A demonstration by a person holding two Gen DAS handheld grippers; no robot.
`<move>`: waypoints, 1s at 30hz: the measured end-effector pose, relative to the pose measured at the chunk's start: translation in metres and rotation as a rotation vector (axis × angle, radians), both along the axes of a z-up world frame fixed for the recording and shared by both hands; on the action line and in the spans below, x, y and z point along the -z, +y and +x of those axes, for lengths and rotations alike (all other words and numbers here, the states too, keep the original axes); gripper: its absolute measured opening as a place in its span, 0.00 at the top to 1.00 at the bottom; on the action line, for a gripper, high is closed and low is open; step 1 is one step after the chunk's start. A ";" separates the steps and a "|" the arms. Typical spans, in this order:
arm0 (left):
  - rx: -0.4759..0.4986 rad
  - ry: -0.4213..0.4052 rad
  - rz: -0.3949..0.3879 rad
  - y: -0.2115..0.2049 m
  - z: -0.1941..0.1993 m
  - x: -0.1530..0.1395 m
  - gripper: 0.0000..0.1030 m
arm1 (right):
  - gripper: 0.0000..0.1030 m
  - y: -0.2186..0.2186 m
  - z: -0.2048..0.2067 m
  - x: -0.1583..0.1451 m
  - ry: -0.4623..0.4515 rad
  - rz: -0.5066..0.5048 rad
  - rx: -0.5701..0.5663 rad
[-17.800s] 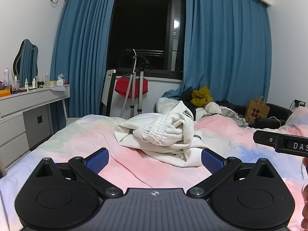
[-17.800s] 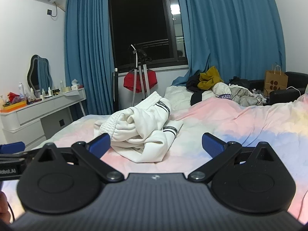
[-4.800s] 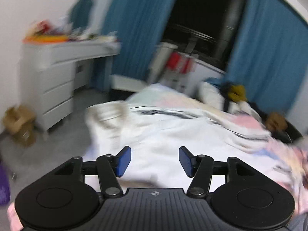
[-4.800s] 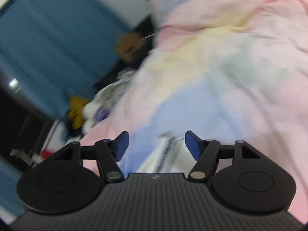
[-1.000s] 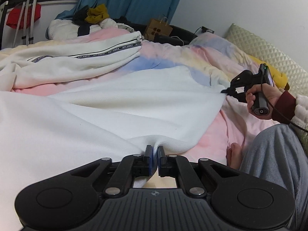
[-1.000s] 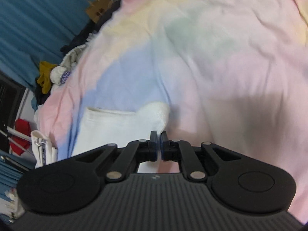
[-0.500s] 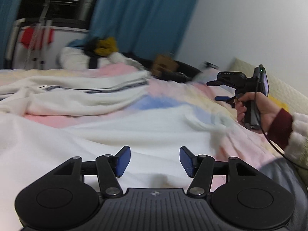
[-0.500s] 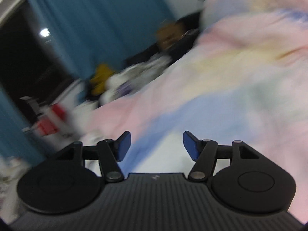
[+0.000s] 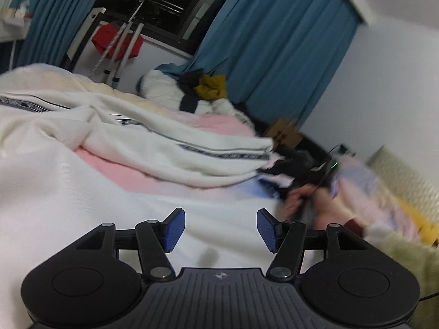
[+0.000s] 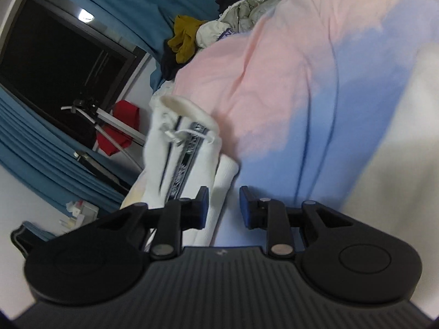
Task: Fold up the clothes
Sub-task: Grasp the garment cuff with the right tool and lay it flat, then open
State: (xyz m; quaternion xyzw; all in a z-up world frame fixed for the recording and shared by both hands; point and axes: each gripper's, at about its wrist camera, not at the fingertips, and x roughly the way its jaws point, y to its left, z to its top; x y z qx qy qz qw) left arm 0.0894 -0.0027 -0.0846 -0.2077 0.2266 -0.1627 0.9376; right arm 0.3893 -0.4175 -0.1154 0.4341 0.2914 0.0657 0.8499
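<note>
White trousers with a dark patterned side stripe lie spread over the pastel bed. One leg (image 9: 175,148) stretches across the middle of the left wrist view, and a broad white part (image 9: 82,213) lies below it. My left gripper (image 9: 219,230) is open and empty above that white part. In the right wrist view the cuff end of a leg (image 10: 183,148) with a drawstring lies just ahead and left of my right gripper (image 10: 223,205), which is open and empty. The right gripper also shows blurred in the left wrist view (image 9: 293,164), beside the leg's end.
The bed cover (image 10: 288,63) is pink, blue and yellow. A pile of other clothes (image 9: 203,90) lies at the bed's far end, by blue curtains (image 9: 274,49). A stand with a red cloth (image 9: 118,41) is by the dark window. A brown paper bag (image 9: 282,134) is near the wall.
One second ago both grippers were shut on the white fabric's edge. Both have let go and opened. The right gripper has swung over to the end of the striped leg.
</note>
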 end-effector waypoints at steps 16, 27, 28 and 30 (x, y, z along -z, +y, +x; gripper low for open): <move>0.009 -0.007 -0.027 -0.002 0.002 0.016 0.40 | 0.89 -0.019 0.029 -0.084 -0.271 0.071 0.056; -0.003 0.007 -0.006 -0.002 -0.003 0.012 0.40 | 0.89 -0.083 0.013 -0.034 -0.072 -0.080 0.209; -0.006 0.010 -0.011 -0.001 -0.003 0.011 0.40 | 0.89 -0.085 0.009 -0.041 -0.100 -0.079 0.213; -0.010 0.010 -0.030 0.003 -0.004 0.009 0.40 | 0.89 -0.087 0.002 -0.060 -0.162 -0.110 0.222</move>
